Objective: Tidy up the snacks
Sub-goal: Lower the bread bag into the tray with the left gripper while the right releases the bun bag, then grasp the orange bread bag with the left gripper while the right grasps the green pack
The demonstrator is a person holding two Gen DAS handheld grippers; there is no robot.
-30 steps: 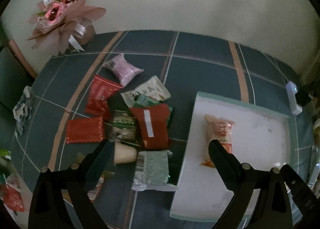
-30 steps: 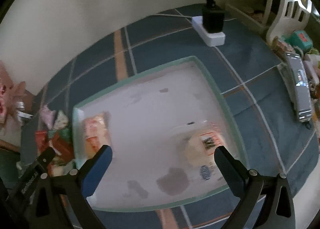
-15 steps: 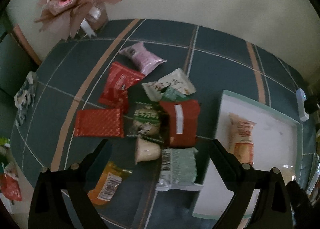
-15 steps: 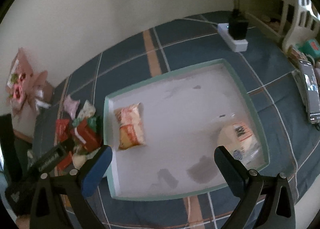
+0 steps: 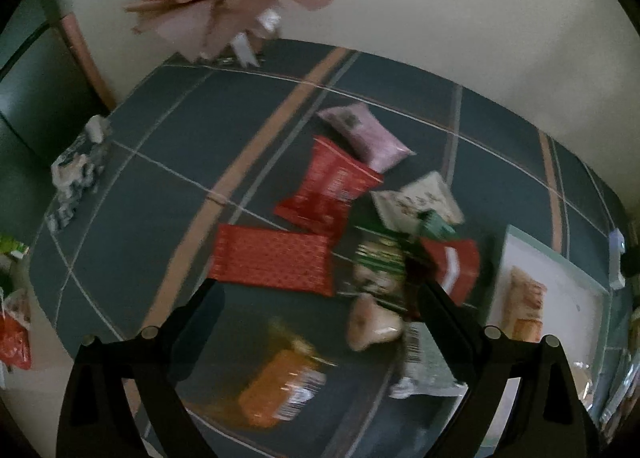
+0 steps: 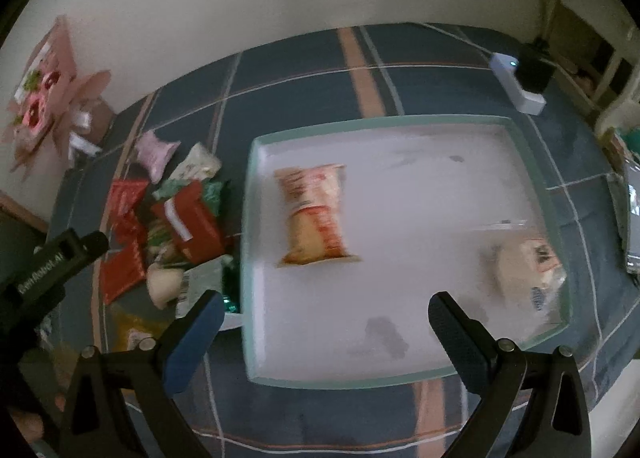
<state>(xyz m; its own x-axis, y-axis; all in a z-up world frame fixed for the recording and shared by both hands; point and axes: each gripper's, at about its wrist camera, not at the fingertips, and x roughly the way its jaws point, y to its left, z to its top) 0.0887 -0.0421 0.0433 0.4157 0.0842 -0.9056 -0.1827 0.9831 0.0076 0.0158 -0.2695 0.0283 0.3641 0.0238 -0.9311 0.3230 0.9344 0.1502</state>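
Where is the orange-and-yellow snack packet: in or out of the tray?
In: the orange-and-yellow snack packet lies flat inside the green-rimmed white tray.

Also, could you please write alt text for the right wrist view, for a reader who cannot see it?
The open, empty right gripper hovers over a white tray with a green rim that holds an orange snack packet and a pale clear-wrapped snack. Left of the tray, a pile of loose snack packets lies on a blue plaid tablecloth.
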